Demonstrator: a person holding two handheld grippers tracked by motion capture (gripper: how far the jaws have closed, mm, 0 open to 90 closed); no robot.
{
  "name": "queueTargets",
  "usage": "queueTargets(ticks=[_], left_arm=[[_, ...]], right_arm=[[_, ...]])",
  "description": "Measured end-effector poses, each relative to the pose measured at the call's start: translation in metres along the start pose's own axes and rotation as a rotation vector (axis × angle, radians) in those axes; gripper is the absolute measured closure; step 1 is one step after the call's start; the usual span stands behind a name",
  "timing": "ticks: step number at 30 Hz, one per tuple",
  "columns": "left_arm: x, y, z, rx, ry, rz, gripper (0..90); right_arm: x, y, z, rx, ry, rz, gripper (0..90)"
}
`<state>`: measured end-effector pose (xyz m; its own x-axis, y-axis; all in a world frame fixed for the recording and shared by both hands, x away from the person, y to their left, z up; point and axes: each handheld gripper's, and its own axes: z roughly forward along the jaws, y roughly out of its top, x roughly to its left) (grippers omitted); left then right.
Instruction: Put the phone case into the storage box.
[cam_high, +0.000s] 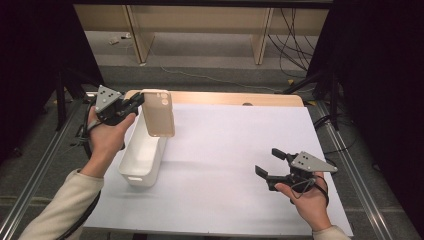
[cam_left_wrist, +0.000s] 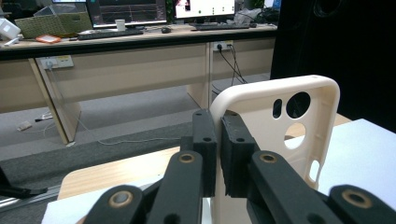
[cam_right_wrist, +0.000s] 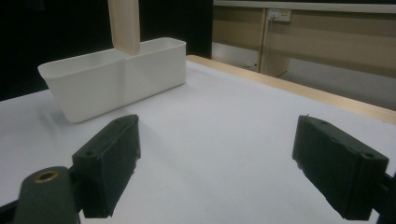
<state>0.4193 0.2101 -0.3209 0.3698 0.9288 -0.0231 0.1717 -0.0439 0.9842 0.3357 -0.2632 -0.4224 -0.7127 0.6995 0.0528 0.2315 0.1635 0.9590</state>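
Left gripper (cam_high: 136, 102) pinches the edge of a cream plastic phone case (cam_high: 159, 113), holding it upright, long axis vertical, directly over the white rectangular plastic bin (cam_high: 131, 170) below. Right gripper (cam_high: 272, 162) rests wide open, well apart on the white table (cam_high: 225, 150).

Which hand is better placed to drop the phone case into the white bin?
Left. The left gripper is shut on the phone case above the white bin; the right gripper is open, far off.
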Motion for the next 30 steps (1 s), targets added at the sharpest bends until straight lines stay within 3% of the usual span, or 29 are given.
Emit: queueTargets(ticks=[30], left_arm=[[0.012, 0.004, 0.005, 0.016, 0.034, 0.009, 85.3]], right_arm=[[-0.001, -0.002, -0.002, 0.006, -0.002, 0.014, 16.4]])
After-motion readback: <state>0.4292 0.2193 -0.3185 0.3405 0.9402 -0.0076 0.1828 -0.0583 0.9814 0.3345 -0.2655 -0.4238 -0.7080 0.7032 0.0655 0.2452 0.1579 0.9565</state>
